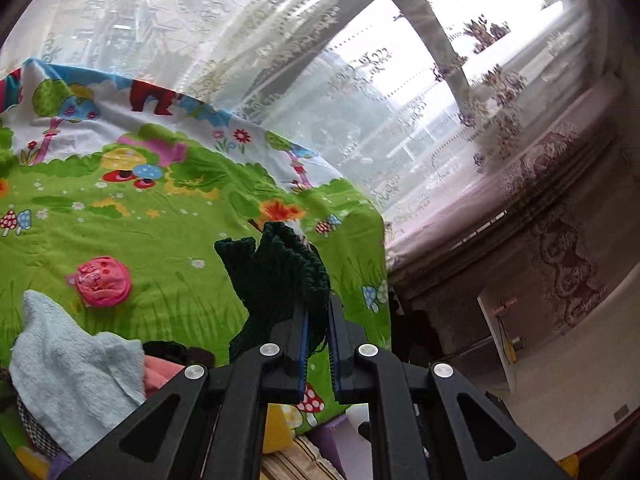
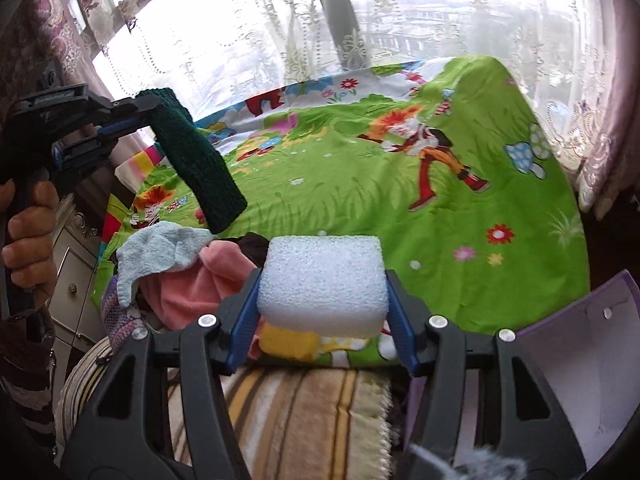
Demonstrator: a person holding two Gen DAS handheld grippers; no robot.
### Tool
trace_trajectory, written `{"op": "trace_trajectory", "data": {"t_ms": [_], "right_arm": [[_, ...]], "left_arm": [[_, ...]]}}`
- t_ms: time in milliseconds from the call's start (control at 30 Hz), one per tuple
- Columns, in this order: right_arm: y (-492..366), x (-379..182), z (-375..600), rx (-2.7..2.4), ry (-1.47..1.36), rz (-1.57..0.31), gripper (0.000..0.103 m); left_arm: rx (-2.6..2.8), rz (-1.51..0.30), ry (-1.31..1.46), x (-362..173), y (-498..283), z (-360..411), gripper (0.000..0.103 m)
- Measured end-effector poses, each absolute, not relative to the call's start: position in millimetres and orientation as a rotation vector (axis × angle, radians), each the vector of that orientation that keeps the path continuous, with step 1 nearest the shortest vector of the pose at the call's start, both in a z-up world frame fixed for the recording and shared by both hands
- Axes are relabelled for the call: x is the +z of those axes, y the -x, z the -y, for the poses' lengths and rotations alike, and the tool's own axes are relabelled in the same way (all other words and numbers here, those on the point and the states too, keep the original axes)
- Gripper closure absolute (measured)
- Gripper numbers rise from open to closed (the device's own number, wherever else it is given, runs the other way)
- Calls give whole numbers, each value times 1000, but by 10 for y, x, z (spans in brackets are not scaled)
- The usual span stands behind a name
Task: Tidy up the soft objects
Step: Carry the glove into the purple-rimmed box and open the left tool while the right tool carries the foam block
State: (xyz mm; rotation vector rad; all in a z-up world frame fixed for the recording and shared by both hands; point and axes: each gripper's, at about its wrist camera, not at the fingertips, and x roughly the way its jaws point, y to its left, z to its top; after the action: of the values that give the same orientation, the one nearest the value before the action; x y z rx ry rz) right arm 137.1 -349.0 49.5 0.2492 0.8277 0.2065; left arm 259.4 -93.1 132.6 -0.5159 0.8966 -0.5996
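The left tool (image 1: 318,320) is pinching a dark green knitted cloth (image 1: 276,276), its two fingers nearly together with only the thin fabric between them. In the right wrist view the same left tool (image 2: 148,114) is showing at the upper left, held in a person's hand (image 2: 30,236), and the knitted cloth (image 2: 196,160) is hanging down from it as a long strip, clear of the bed below.

The right tool (image 2: 323,284) is gripping a white foam block (image 2: 322,280). Its blue pads (image 2: 244,320) are pressing on the two sides of the block, so the fingers are standing about half open around it. The block is being held above the near edge of the bed.

A bright green cartoon sheet (image 2: 400,220) is covering the bed. On it, toward the left, a heap of soft things is lying: a pale blue towel (image 2: 160,252) on top of a pink fleece cloth (image 2: 200,284), with something dark just behind them. In the left wrist view the pale blue towel (image 1: 76,368) is sitting at the lower left, and a pink balled-up cloth (image 1: 104,280) is resting on the sheet (image 1: 160,220) a little apart from it.

Under the foam block a yellow sponge (image 2: 286,342) is lying at the sheet's edge. A striped blanket (image 2: 280,412) is spreading below the right tool, and a purple box (image 2: 580,340) with a white lining is standing open at the right. Lace curtains (image 2: 240,20) are hanging across the window behind the bed.
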Motion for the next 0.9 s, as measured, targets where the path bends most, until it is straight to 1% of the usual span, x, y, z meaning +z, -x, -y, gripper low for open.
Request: {"op": "trace_trajectory", "data": {"t_ms": [200, 367, 500, 600, 733, 767, 900], "right_arm": [[-858, 507, 4310, 41, -326, -822, 41], [-434, 437, 4888, -87, -362, -815, 41], [-160, 337, 5328, -181, -406, -814, 41], [9, 274, 5575, -234, -432, -814, 41], [177, 198, 5787, -270, -470, -813, 41], [199, 175, 5810, -274, -476, -815, 41], [221, 90, 5854, -269, -495, -825, 41]], "left_arm": [[-785, -967, 375, 1271, -2154, 1843, 94], [-915, -1058, 253, 1045, -1786, 2657, 94], [-1006, -1162, 128, 696, -1514, 3259, 94], [-1079, -1284, 26, 326, -1316, 3673, 94], [-1106, -1437, -216, -164, -1035, 4095, 94], [-1095, -1461, -287, -273, -985, 4159, 94], [-966, -1448, -528, -581, -945, 4248, 94]]}}
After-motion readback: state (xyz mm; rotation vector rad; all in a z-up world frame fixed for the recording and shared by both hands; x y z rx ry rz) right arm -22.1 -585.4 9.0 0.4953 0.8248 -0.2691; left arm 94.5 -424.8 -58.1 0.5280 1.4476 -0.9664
